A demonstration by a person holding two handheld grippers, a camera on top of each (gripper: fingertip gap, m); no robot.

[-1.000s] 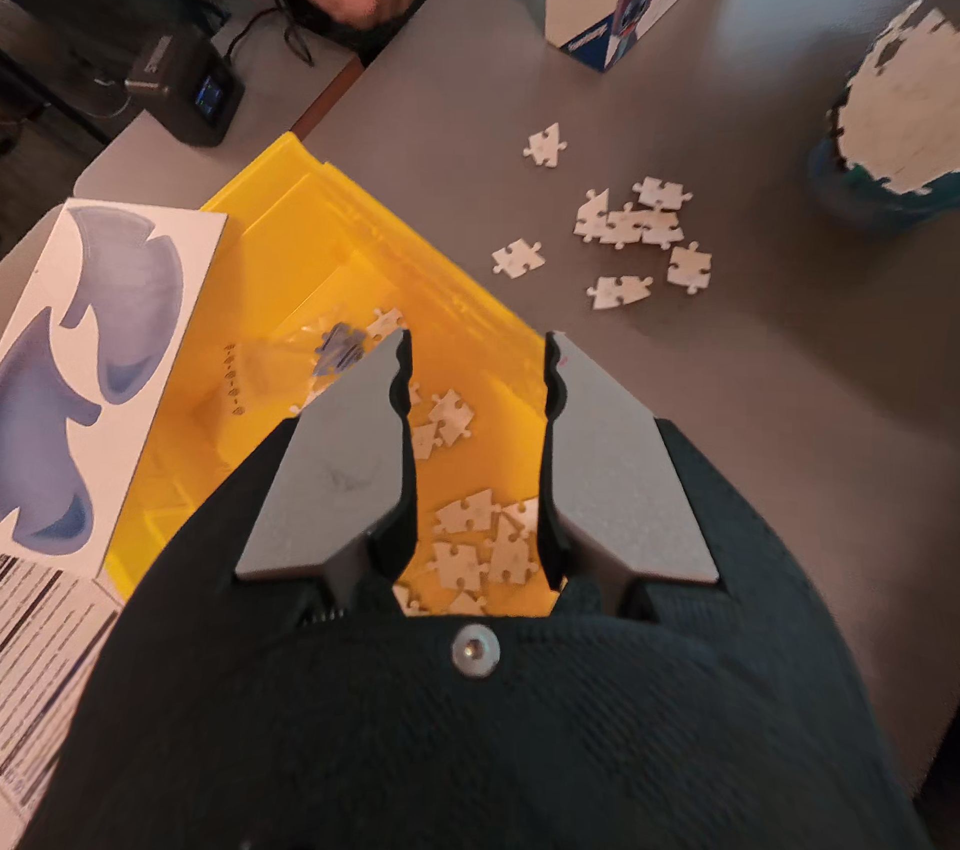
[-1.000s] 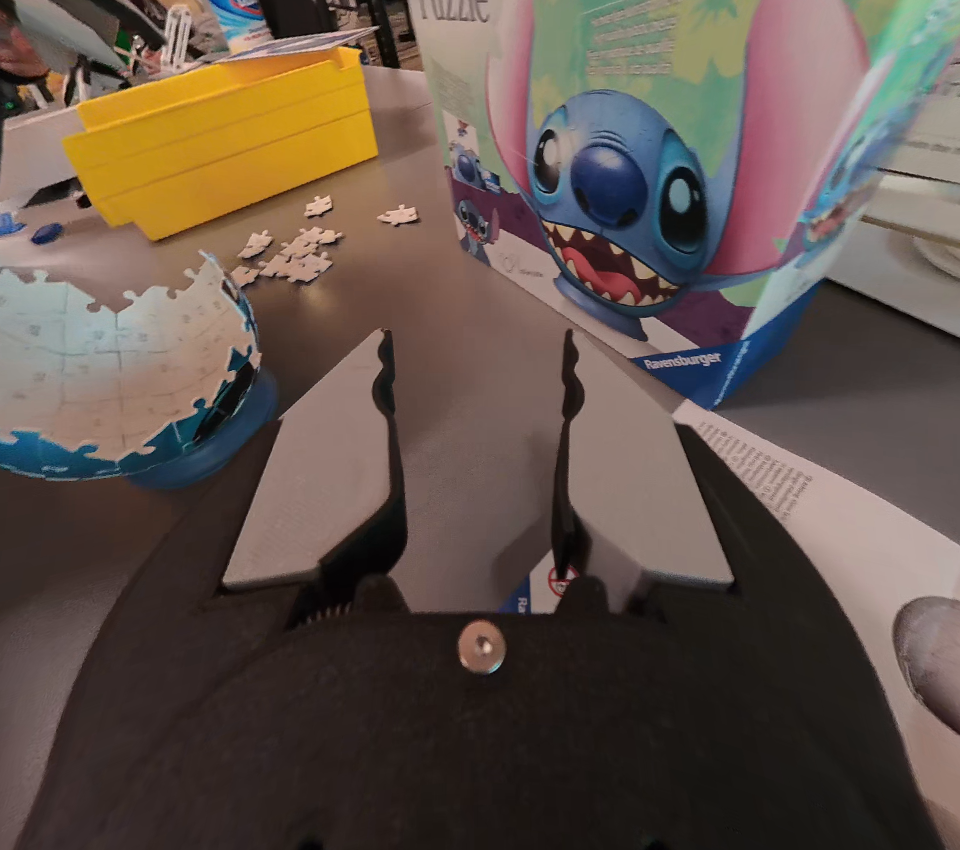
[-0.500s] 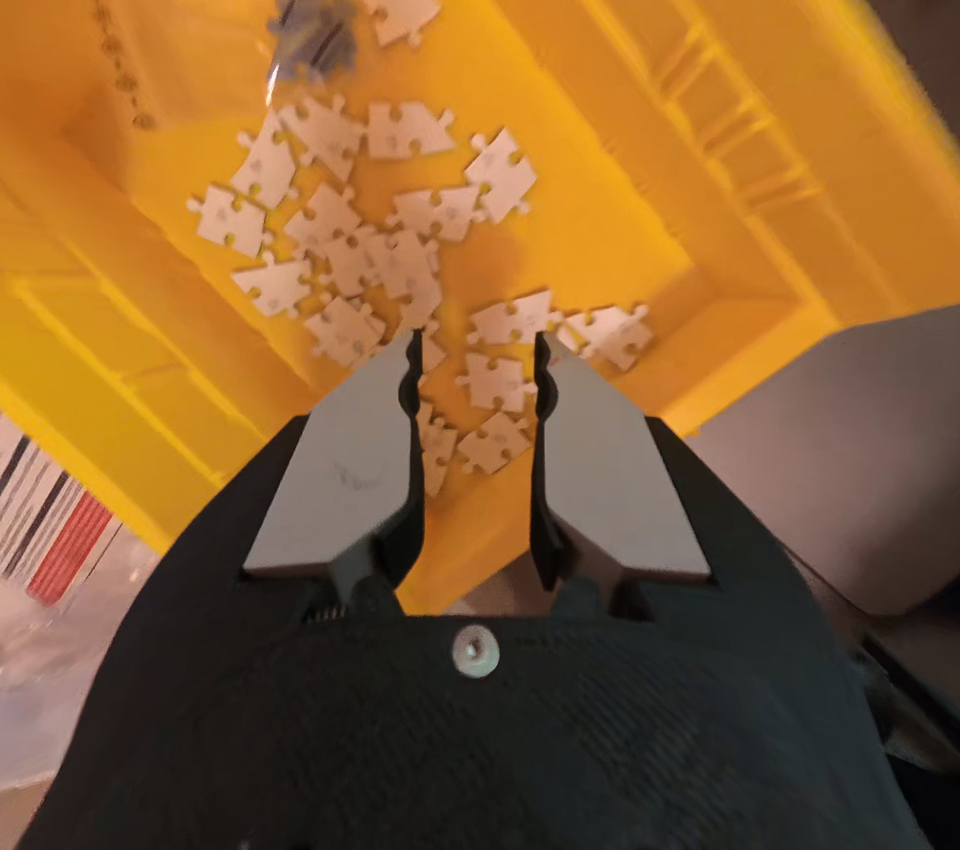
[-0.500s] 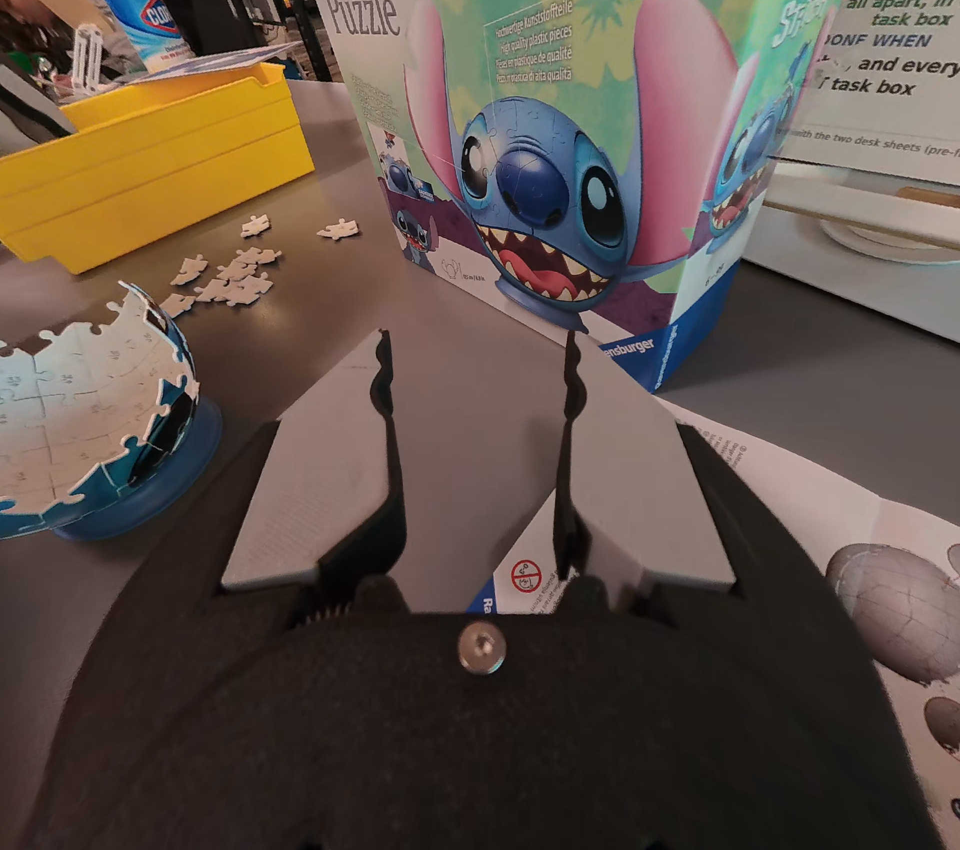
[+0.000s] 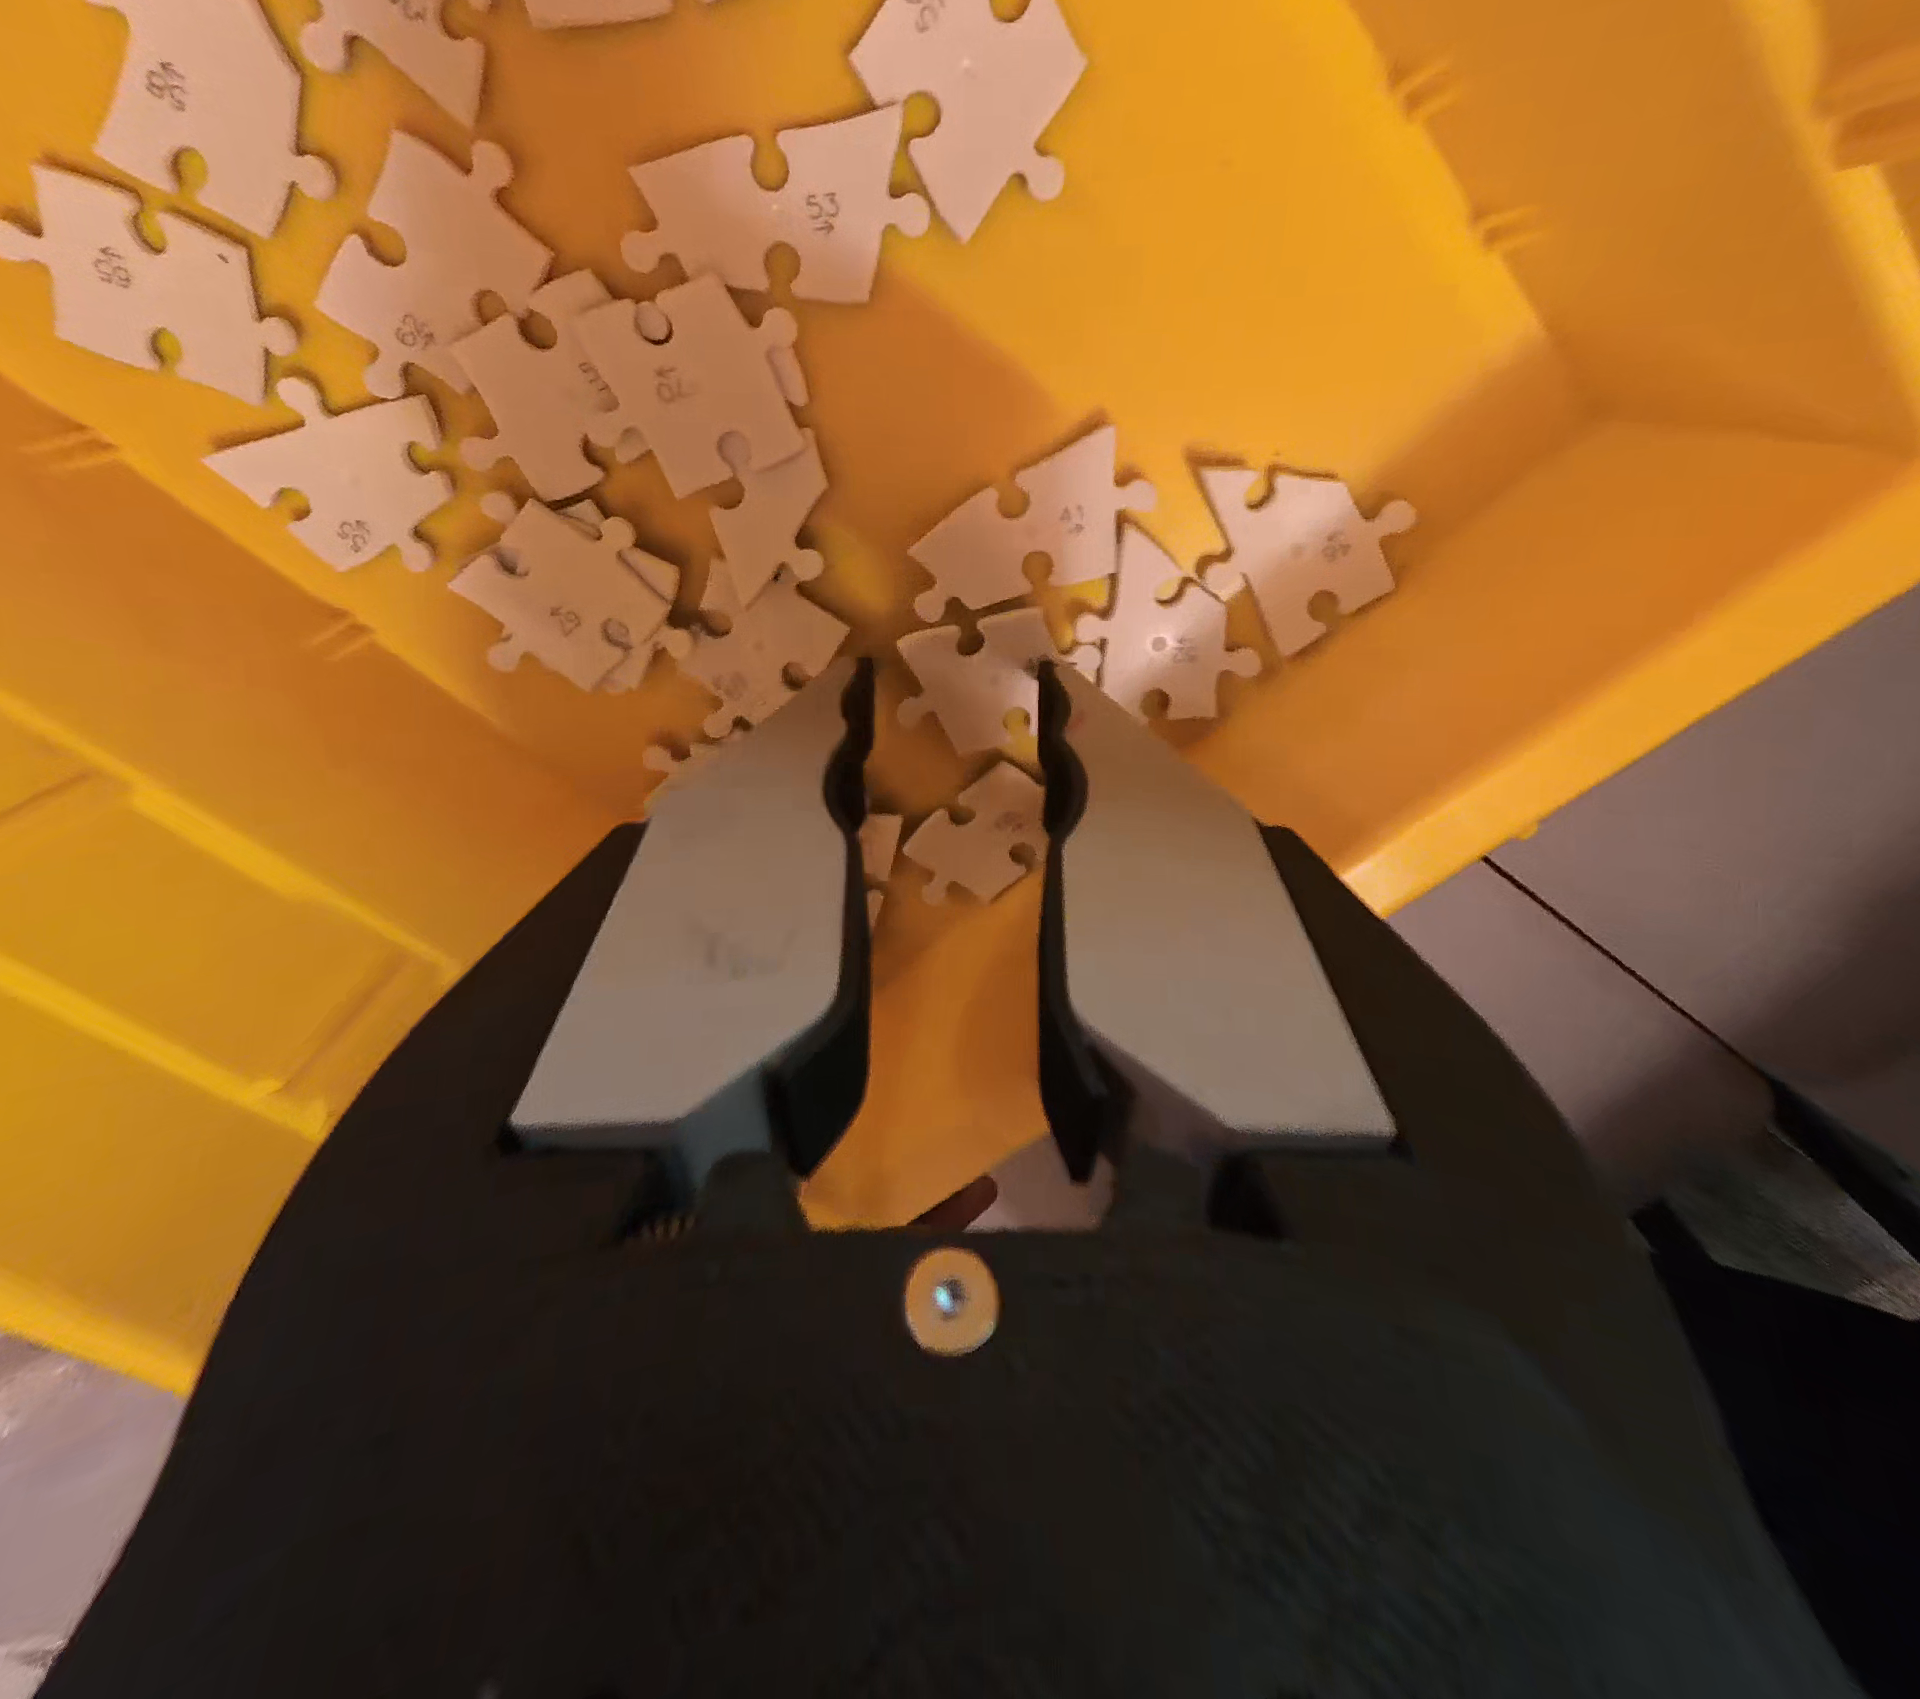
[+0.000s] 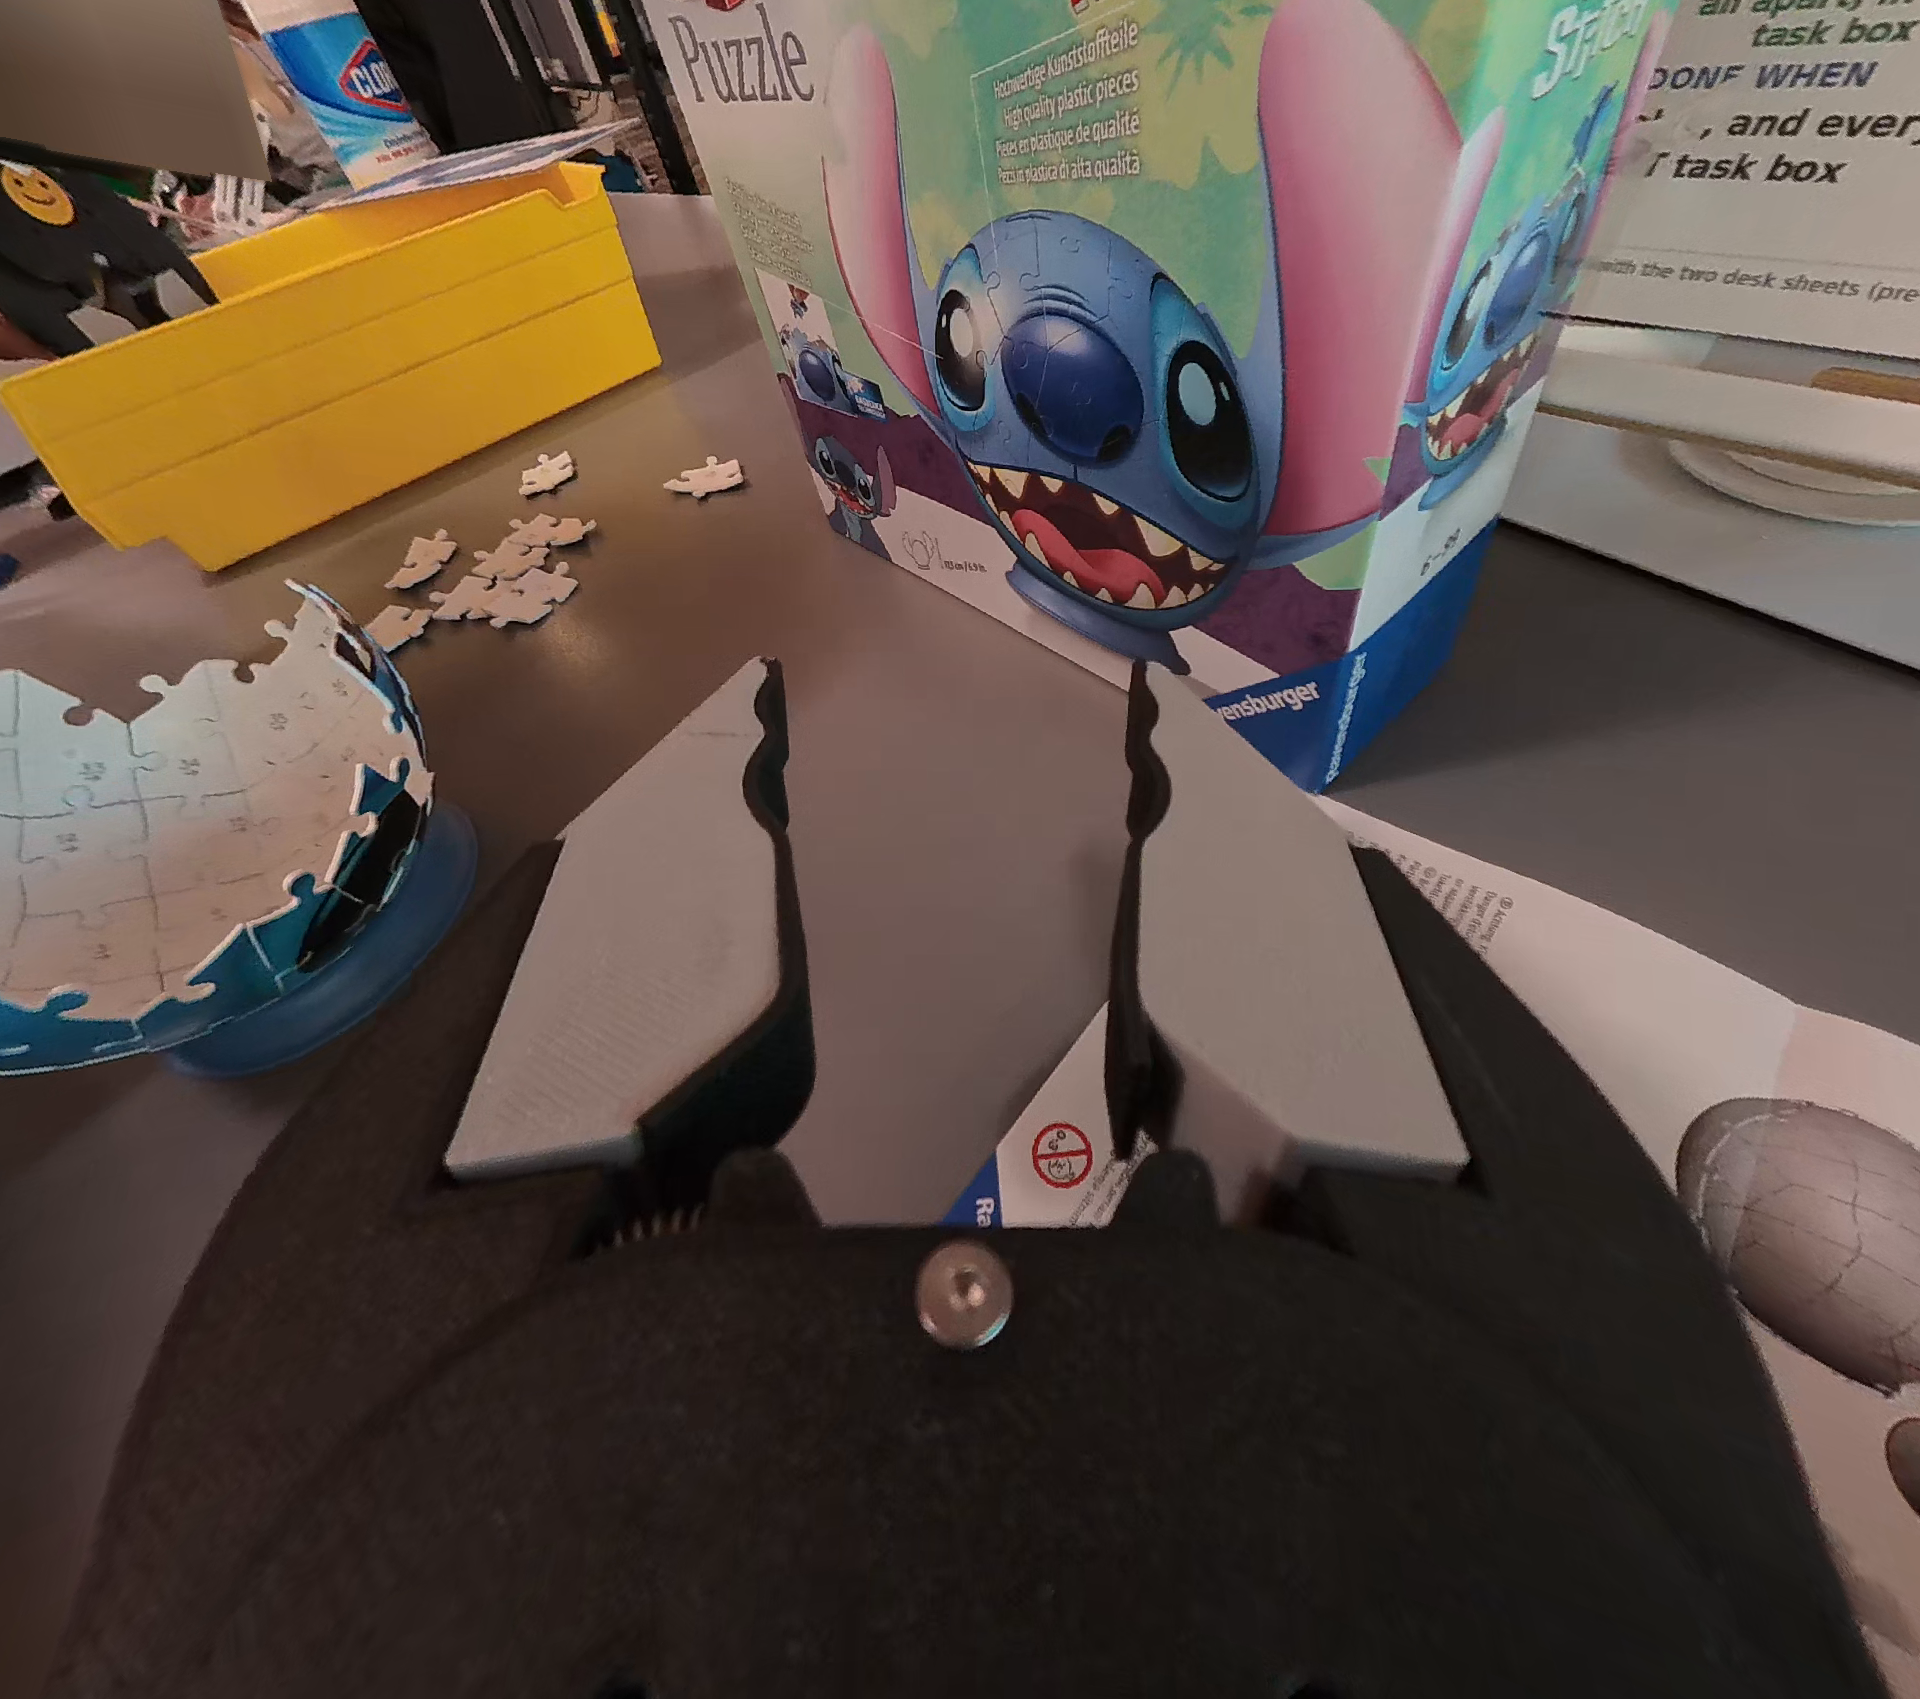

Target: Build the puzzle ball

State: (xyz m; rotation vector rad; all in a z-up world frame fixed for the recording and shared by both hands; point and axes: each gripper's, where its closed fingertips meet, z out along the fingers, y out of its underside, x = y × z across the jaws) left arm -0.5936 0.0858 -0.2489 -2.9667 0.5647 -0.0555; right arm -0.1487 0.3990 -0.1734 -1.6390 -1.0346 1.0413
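Observation:
My left gripper (image 5: 951,678) is open, low inside the yellow bin (image 5: 1299,319). Its tips straddle a white puzzle piece (image 5: 966,681) among several loose white pieces (image 5: 821,215) lying face down on the bin floor. My right gripper (image 6: 951,678) is open and empty above the grey table. The half-built puzzle ball (image 6: 177,860), white inside and blue outside, sits on its blue stand to the right gripper's left. A few loose pieces (image 6: 499,579) lie on the table between the ball and the yellow bin (image 6: 343,382).
The tall puzzle box (image 6: 1143,247) stands close ahead of the right gripper. An instruction sheet (image 6: 1621,1005) lies under and right of it. A wipes canister (image 6: 332,80) and a person stand beyond the bin. The grey table (image 5: 1704,870) shows right of the bin. The gap from one gripper's tips to the other's is roughly 55 centimetres.
My left gripper has dropped from above the table into the bin, close to the pieces, and its jaws have narrowed. My right gripper has drifted slightly; the puzzle box sits a little farther right.

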